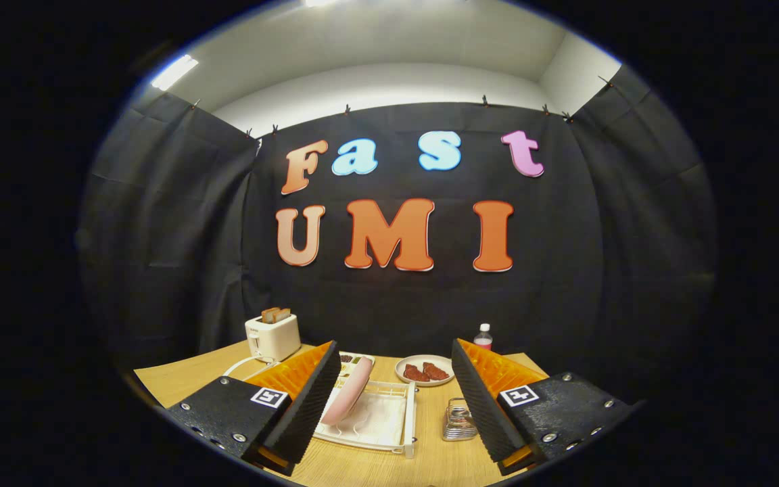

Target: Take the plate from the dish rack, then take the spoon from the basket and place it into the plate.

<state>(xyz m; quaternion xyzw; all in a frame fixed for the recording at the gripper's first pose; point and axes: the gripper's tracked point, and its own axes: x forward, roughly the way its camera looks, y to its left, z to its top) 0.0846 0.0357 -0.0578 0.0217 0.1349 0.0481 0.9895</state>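
Two fingers of the claw (389, 399) spread wide apart with nothing between them, above a wooden tabletop (180, 382). Just ahead, a pink plate (349, 391) stands tilted on edge in a white dish rack (379, 423), close to the left finger, while a small wire basket (458, 421) (its contents too small to make out) sits beside the right finger. Beyond them are a white toaster (272, 336) holding toast, a dish of reddish food (424, 370) and a small bottle (483, 336).

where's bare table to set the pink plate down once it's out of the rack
Bare wood shows between the white dish rack and the wire basket, running toward the open gripper. More lies left of the toaster. The back is crowded: the plate of food, a bottle and a small tray behind the pink plate.
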